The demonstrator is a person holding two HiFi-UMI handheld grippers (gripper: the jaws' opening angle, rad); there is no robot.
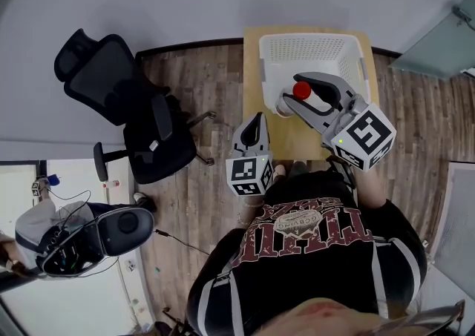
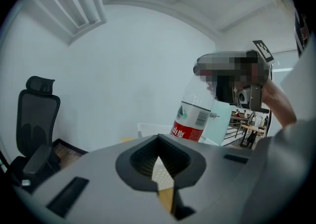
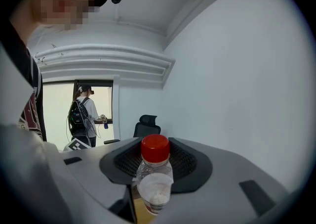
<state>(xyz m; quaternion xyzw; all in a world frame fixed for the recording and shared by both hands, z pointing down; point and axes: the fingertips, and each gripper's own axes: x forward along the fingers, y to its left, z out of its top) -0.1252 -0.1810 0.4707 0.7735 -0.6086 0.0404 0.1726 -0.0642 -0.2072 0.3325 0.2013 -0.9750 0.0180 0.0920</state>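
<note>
A clear plastic bottle [image 1: 299,93] with a red cap and a red label hangs over the front of a small wooden table [image 1: 252,67], close to a white basket [image 1: 350,47]. My right gripper [image 1: 292,90] is shut on the bottle. In the right gripper view the bottle [image 3: 154,178] stands between the jaws, cap uppermost. My left gripper [image 1: 256,124] is shut on nothing, just left of the table's front corner and below the bottle. From the left gripper view the bottle [image 2: 194,115] shows up and to the right of the closed jaws, with the basket [image 2: 148,129] behind.
A black office chair [image 1: 126,108] stands on the wood floor left of the table. Another person with a backpack [image 1: 70,238] is at the lower left, also seen in a doorway [image 3: 84,114]. White walls lie behind the table.
</note>
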